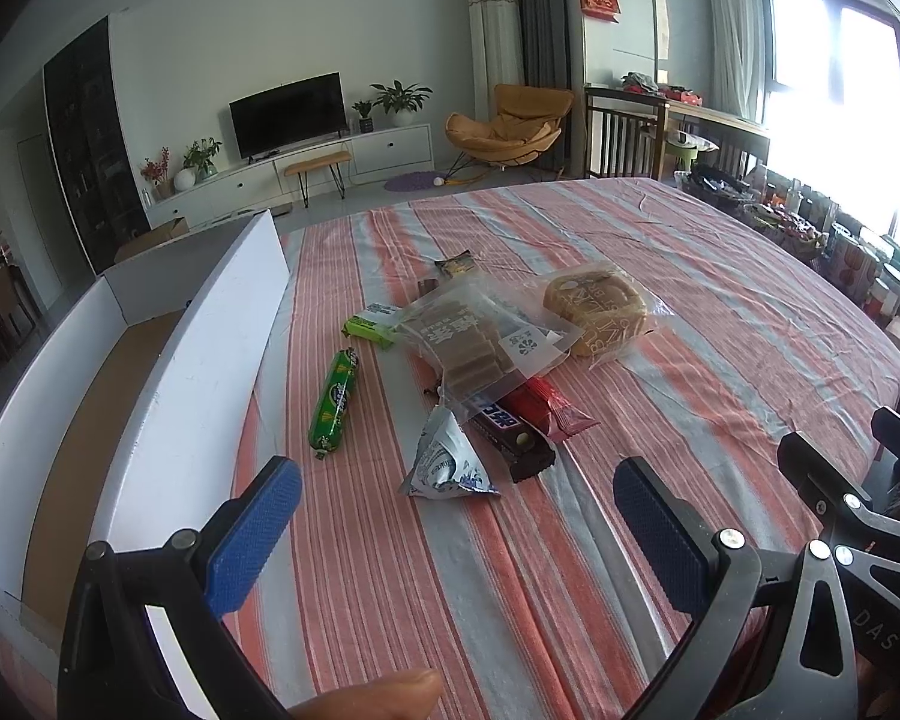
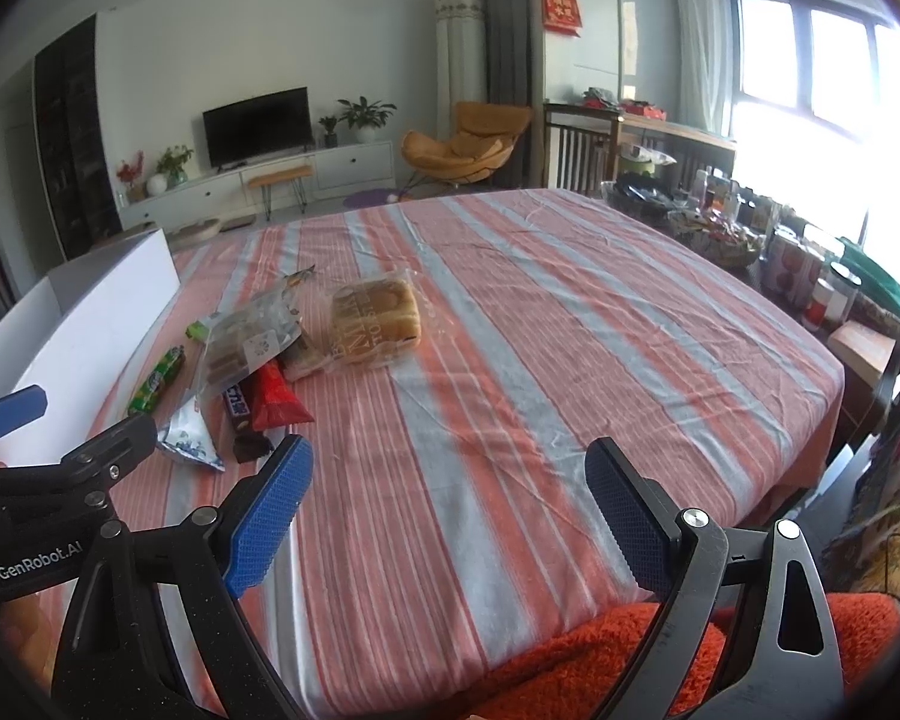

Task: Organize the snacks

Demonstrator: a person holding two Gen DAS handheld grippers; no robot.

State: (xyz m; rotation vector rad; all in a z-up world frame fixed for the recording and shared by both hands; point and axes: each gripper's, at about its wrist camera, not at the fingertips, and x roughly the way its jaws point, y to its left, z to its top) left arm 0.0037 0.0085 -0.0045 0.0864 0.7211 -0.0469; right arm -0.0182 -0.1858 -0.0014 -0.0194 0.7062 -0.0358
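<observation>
A pile of snacks lies on the striped tablecloth [image 1: 660, 276]. It holds a green sausage stick [image 1: 333, 402], a silver-blue triangular pouch [image 1: 444, 459], a dark chocolate bar [image 1: 513, 435], a red wrapper [image 1: 549, 407], a clear bag of brown wafers [image 1: 468, 336], a bagged bread loaf [image 1: 597, 306] and a green packet [image 1: 367, 329]. My left gripper [image 1: 456, 531] hovers open just short of the pouch. My right gripper [image 2: 450, 507] is open too, over bare cloth right of the pile; the loaf [image 2: 375, 319] lies ahead of it.
An open white cardboard box [image 1: 204, 372] stands along the table's left side. Baskets, jars and cans [image 2: 798, 264] crowd a side surface at the right. An orange fuzzy cloth [image 2: 600, 660] lies at the near edge. A fingertip [image 1: 384, 693] shows at the bottom of the left view.
</observation>
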